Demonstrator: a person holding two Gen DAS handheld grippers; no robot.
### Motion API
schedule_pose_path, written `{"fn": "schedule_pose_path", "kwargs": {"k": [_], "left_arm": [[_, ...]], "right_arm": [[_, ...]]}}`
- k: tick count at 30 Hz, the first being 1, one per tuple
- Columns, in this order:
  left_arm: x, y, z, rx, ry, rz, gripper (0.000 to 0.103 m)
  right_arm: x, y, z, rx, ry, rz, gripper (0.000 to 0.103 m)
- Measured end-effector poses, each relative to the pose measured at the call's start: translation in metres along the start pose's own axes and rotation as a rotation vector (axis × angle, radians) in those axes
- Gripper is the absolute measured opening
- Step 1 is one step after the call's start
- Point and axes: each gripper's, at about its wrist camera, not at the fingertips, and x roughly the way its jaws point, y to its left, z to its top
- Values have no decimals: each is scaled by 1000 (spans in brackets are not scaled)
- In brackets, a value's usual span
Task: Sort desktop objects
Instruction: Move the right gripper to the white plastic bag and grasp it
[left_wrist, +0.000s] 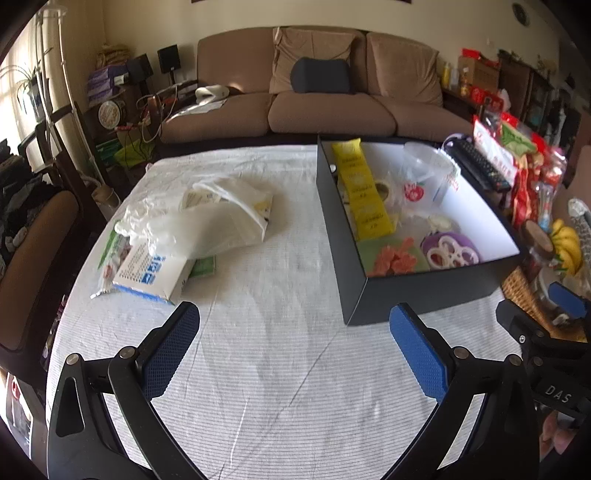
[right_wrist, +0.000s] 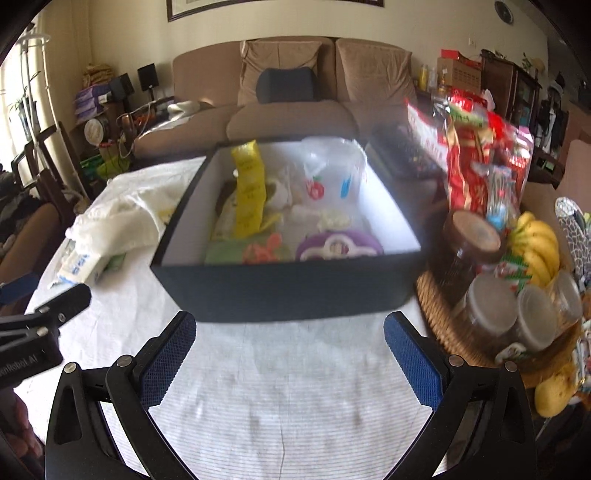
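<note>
The things left to sort lie in 1 loose heap on the striped white tablecloth (left_wrist: 280, 369): a crumpled translucent plastic bag (left_wrist: 207, 225) draped over a flat white carton with blue printed squares (left_wrist: 151, 275), with a small green packet (left_wrist: 203, 266) just beside it. Well to the right stands the open black cardboard box with a white lining (left_wrist: 424, 291), already holding a yellow snack pouch (left_wrist: 364, 192), a clear plastic cup (left_wrist: 424, 173) and a purple dish (left_wrist: 452, 251).

The left gripper (left_wrist: 295, 343) and the right gripper (right_wrist: 290, 350) both hover above bare cloth, jaws spread wide, grasping nothing.

The likeliest slip is pinching the limp bag: it may drag the carton along or slide out of the pads. The box's near wall could catch a low carry.

A woven basket with jars and bananas (right_wrist: 447, 332) crowds the box's right side, and red snack packets (right_wrist: 469, 177) stand behind it.
</note>
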Motion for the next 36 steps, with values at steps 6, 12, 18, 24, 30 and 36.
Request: {"fn": "schedule_pose_path", "kwargs": {"k": [6,12,18,24,30,36], "left_arm": [[-10,3,29,0,-34,0,103],[-10,3,45,14,-48,1,103],[-4,20,49,6,-55,6,103],[12,61,47,-28,-39,45,103],[21,122,43,-64,-47,93,103],[44,197,13,-86,-36,187,103]], "right_arm": [[-10,1,30,8,-25,-2,103],[-14,8,54,-5,-37,0,103],[-11,18,67,-41,-46,-8,103],[5,45,74,-83,-36,2,103],[24,82,80,-104,-22,38,103],[47,137,82,-151,-13,93,103]]}}
